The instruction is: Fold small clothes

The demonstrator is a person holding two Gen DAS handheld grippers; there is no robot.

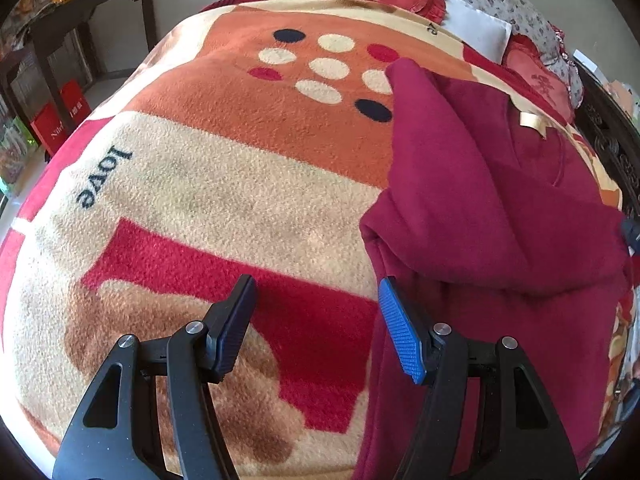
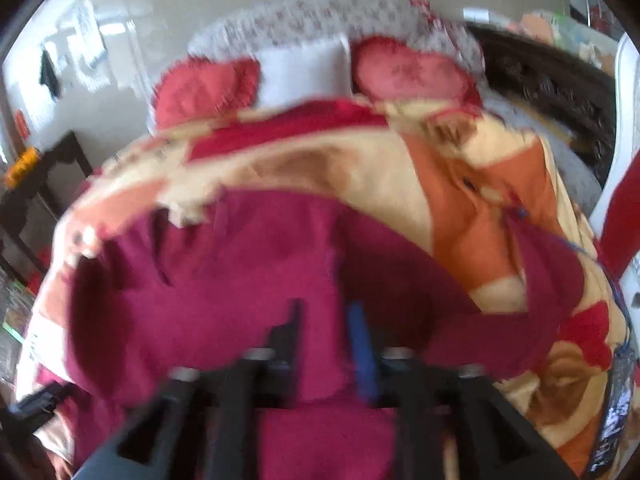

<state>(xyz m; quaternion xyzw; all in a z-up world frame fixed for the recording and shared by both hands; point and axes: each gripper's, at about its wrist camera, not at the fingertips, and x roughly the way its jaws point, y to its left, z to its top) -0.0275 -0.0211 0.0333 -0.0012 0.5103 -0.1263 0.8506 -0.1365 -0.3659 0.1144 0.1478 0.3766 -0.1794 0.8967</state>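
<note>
While my right view is smeared by blur, I make out the patterned blanket (image 1: 224,184) covering the bed, with the maroon garment (image 1: 492,216) lying on its right side, its lower edge cut off. My left gripper (image 1: 316,320) hangs spread over blanket, empty. My right gripper (image 2: 326,344) looks parted above the garment, gripping nothing.

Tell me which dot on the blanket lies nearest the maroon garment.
The cream dot, partly tucked under the maroon garment; the other dots lie clear of it.
</note>
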